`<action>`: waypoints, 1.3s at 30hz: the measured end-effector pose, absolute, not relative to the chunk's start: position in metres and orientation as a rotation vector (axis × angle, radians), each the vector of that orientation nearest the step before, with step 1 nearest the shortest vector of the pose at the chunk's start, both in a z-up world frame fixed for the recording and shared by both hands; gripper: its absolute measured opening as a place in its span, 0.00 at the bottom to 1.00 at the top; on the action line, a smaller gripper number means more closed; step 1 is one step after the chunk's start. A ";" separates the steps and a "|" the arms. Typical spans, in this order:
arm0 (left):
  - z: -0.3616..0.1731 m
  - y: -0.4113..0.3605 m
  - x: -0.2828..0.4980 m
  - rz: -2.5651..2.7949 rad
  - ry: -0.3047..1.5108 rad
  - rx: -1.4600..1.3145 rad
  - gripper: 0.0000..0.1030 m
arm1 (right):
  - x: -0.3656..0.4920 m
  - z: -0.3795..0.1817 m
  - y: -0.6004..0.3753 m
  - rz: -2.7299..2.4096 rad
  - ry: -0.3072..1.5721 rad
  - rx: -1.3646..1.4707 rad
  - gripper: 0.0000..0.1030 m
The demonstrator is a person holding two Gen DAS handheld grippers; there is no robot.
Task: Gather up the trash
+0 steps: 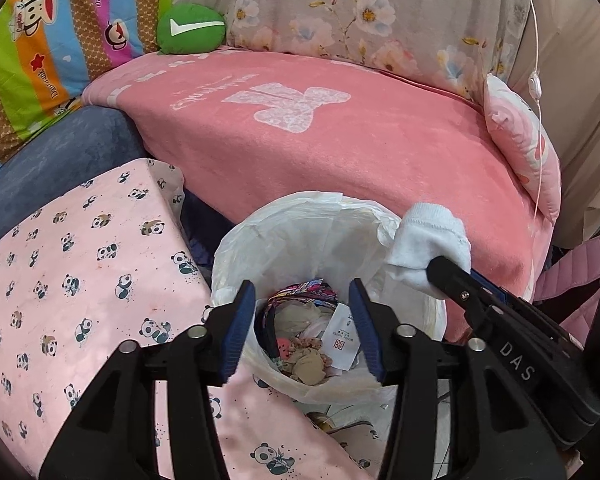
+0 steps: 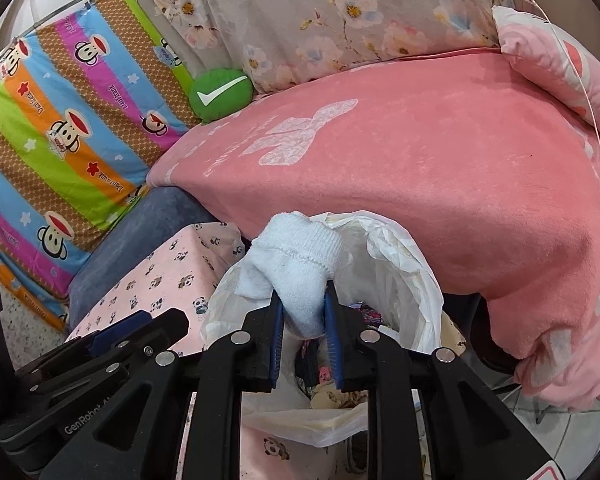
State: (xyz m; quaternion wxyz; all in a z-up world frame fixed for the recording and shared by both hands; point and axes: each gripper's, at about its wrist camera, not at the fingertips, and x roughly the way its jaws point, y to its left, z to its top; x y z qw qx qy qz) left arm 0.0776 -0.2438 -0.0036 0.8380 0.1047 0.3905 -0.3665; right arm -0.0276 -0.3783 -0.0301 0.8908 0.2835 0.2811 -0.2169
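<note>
Over the far rim of the lined trash bin (image 2: 400,264) hangs a white sock (image 2: 296,268), pinched between the blue pads of the right gripper (image 2: 304,320). Directly above the bin's mouth the left gripper (image 1: 302,328) stands agape, nothing in it — wrappers and scraps lie below. Behind the bin spreads a pink blanket (image 1: 340,140); left of it sits a panda-print box (image 1: 80,264).

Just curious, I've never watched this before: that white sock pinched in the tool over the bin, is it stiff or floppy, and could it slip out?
Probably floppy: the white sock bunches and droops around the right tool. Likely light, since a narrow pinch holds it up. Its fuzzy knit looks grippy, so slipping seems unlikely; once let go, it should fall into the bin bag.
</note>
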 end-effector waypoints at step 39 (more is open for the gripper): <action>-0.025 -0.132 0.073 -0.436 0.822 0.205 0.89 | -0.023 -0.034 -0.302 -0.434 0.807 0.296 0.90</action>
